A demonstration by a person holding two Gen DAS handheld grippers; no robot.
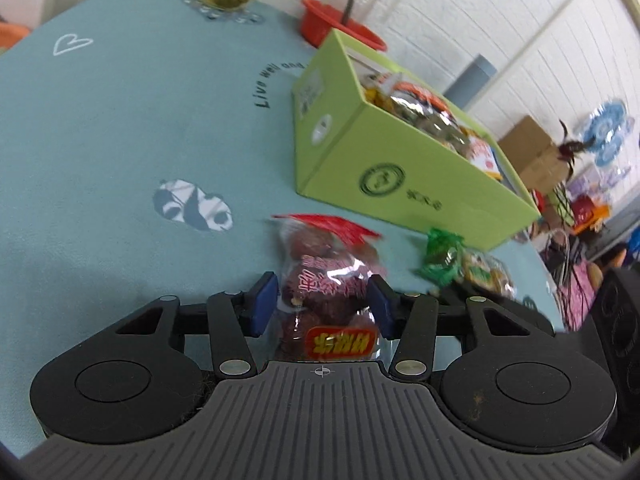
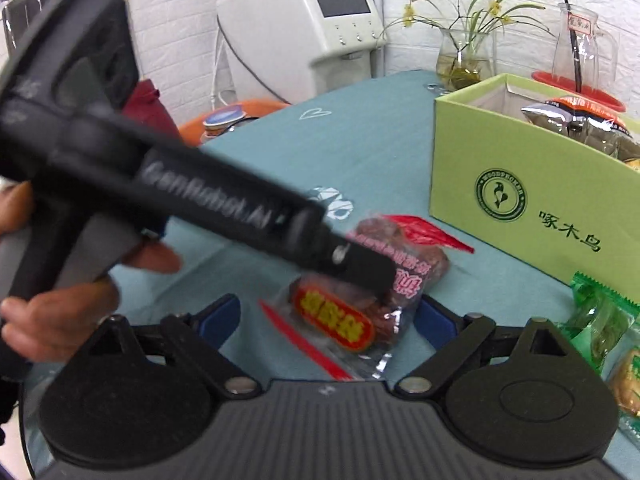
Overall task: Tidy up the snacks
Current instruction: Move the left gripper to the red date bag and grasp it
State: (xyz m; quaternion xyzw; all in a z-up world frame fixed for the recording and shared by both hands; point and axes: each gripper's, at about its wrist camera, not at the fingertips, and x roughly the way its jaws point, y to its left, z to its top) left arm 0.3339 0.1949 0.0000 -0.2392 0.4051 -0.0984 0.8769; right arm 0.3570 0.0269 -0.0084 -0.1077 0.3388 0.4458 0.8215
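Observation:
A clear packet of red dates (image 1: pixel 324 280) with a red-and-yellow label lies on the teal tablecloth (image 1: pixel 120 120). My left gripper (image 1: pixel 322 300) is shut on it, blue pads against both sides. In the right wrist view the same packet (image 2: pixel 360 320) lies just in front of my right gripper (image 2: pixel 330 320), which stands open around its near end without touching it. One black finger (image 2: pixel 360 266) of the left gripper lies across the packet there, and a hand (image 2: pixel 60 312) holds that gripper. A light green box (image 1: pixel 400 168) (image 2: pixel 520 184) holding several snack bags stands beyond.
Green wrapped snacks (image 1: pixel 440 256) (image 2: pixel 596 320) lie by the box's near corner. A glass vase with plants (image 2: pixel 464 60), a glass pitcher (image 2: pixel 576 48) and a red bowl (image 1: pixel 324 20) stand at the table's far edge. A white machine (image 2: pixel 320 20) stands behind the table.

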